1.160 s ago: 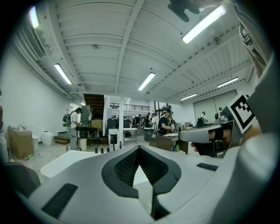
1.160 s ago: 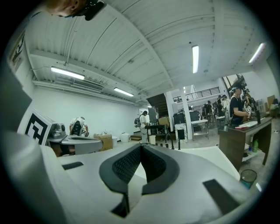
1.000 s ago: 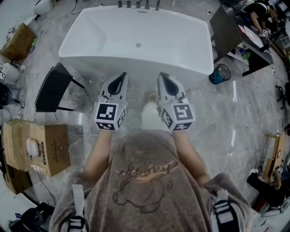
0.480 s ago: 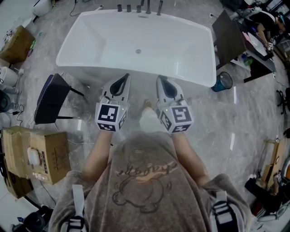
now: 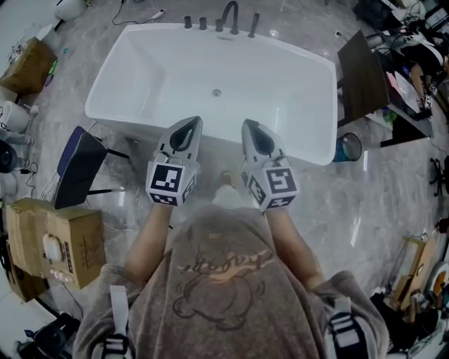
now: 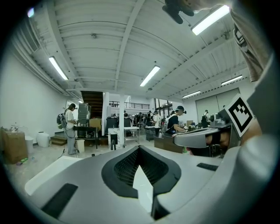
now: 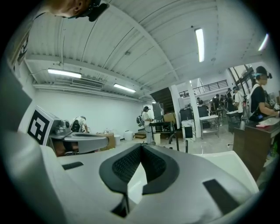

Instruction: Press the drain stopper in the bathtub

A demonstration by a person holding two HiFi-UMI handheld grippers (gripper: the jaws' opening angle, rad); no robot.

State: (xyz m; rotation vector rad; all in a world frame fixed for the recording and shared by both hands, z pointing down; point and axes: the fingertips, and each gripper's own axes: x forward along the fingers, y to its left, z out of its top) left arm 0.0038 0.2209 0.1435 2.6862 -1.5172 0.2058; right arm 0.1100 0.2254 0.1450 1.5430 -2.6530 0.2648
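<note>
Since the earlier frames the bathtub [image 5: 133, 77] has drawn nearer in the head view, so that its near rim is now seen just past the tips of both tools. Closest to the camera, two bare forearms are held out side by side over the grey marbled floor [image 5: 393, 182]. The left gripper [image 5: 192, 120] and the right gripper [image 5: 249, 123] are pointed forward, near each other and level. In the left gripper view the fingers [image 6: 118, 170] are seen closed tip to tip with nothing held between them. The same is seen of the fingers [image 7: 114, 167] in the right gripper view, where only a sliver of white tub shows through the gap behind the tips. Beyond the rim, the drain stopper [image 5: 217, 92] is set in the middle of the tub's white bottom, well apart from both grippers. A dark tap [image 5: 230, 14] is mounted at the far edge.
</note>
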